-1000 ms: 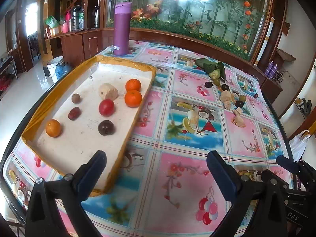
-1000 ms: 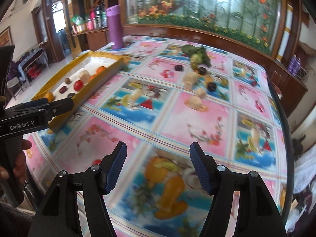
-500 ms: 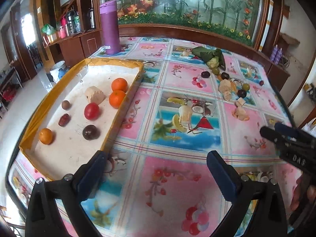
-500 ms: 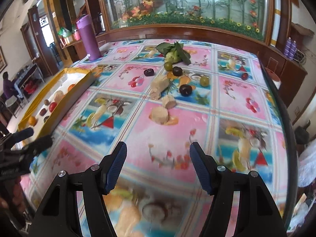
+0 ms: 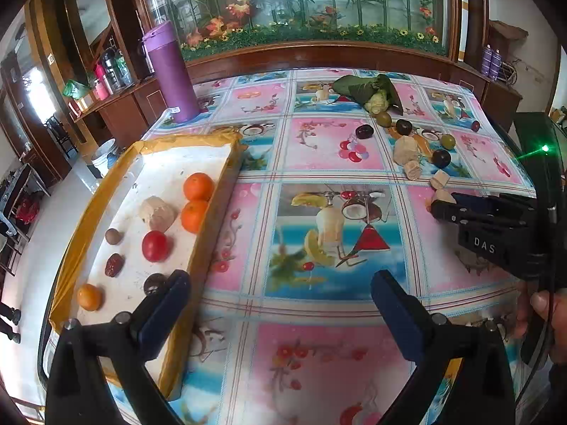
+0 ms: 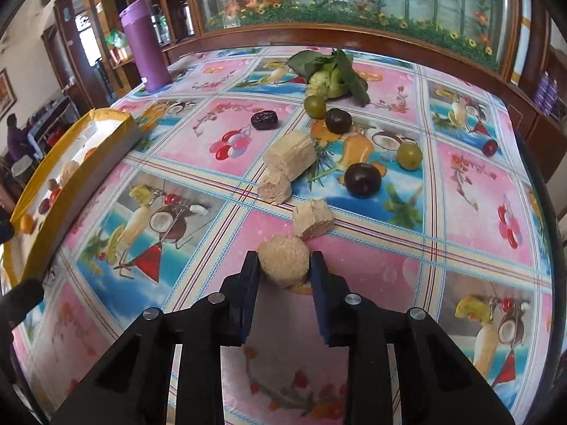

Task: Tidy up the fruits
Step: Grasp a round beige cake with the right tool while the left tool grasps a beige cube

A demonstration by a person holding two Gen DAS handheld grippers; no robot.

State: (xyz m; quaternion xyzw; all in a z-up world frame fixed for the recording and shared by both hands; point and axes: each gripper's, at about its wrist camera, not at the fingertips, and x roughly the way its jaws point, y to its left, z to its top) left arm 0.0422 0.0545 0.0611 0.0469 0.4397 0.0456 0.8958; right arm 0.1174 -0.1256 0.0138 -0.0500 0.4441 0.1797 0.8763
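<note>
My right gripper [image 6: 283,269] is closing its jaws on a beige sugarcane chunk [image 6: 283,260] that lies on the flowered tablecloth; both pads touch its sides. From the left wrist view the right gripper [image 5: 437,209] shows side-on at the right. Beyond it lie other sugarcane pieces [image 6: 313,217], two dark plums [image 6: 363,180], green fruits [image 6: 409,155], a dark date [image 6: 264,120] and a leafy green fruit [image 6: 329,71]. My left gripper [image 5: 278,290] stands open and holds nothing, low over the cloth beside the yellow-rimmed tray [image 5: 106,184]. The tray holds oranges [image 5: 198,186], a tomato [image 5: 155,246], a beige chunk [image 5: 157,212] and small dark fruits.
A tall purple flask [image 5: 172,74] stands at the table's far left corner. A wooden cabinet with a glass flower panel [image 5: 301,3] runs behind the table. The table's right edge [image 6: 538,194] drops off close to the fruit. A hand [image 5: 538,304] grips the right tool.
My right gripper has moved forward and down to the nearest sugarcane chunk, and its jaws have gone from wide apart to closed around it. The left gripper drifted sideways and stayed open.
</note>
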